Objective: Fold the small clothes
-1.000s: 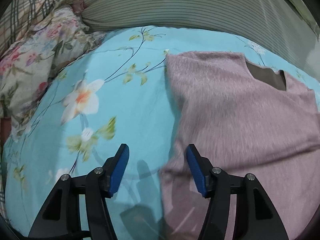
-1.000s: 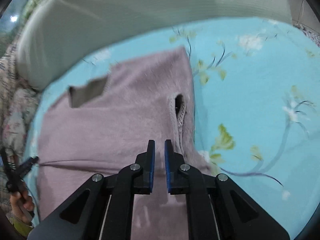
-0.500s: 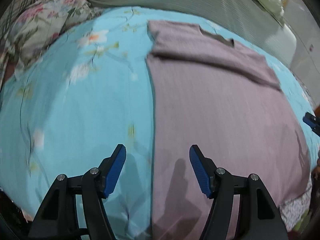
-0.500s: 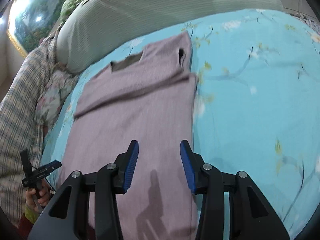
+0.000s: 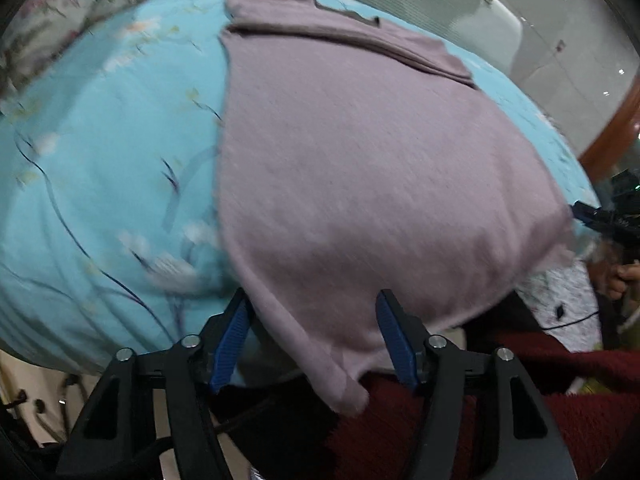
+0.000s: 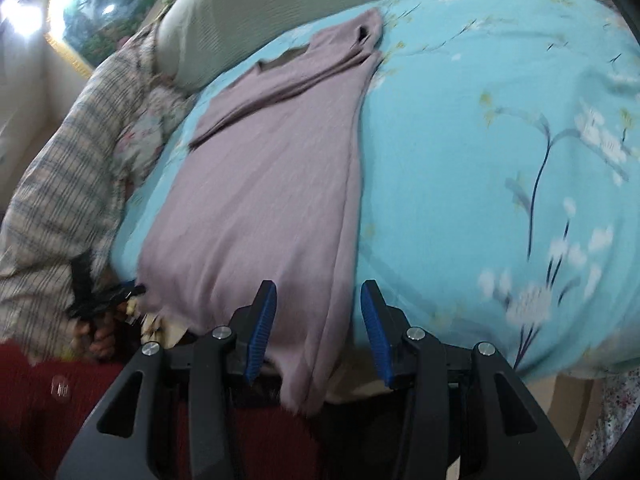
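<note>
A mauve sweater [image 5: 360,160] lies flat on the blue floral bedsheet [image 5: 100,160], its sleeves folded across the chest near the collar. The hem reaches the near edge of the bed and droops over it. My left gripper [image 5: 312,300] straddles the hem's left corner; its jaws are closing, with the cloth between the blue pads and no visible pinch. My right gripper [image 6: 318,288] stands open around the right corner of the sweater [image 6: 260,180], where the folded edge hangs down between the pads. Each gripper also shows small in the other's view: right gripper [image 5: 600,216], left gripper [image 6: 104,296].
A grey-green striped pillow [image 6: 224,32] and a floral pillow [image 5: 52,12] lie at the head of the bed, with plaid bedding [image 6: 60,184] along the left side. The person's dark red clothing [image 5: 520,380] fills the space below the bed edge. A wooden frame [image 5: 612,120] stands at far right.
Both grippers have drawn back from the collar end of the sweater to its hem at the bed edge. The right gripper went from nearly shut to open.
</note>
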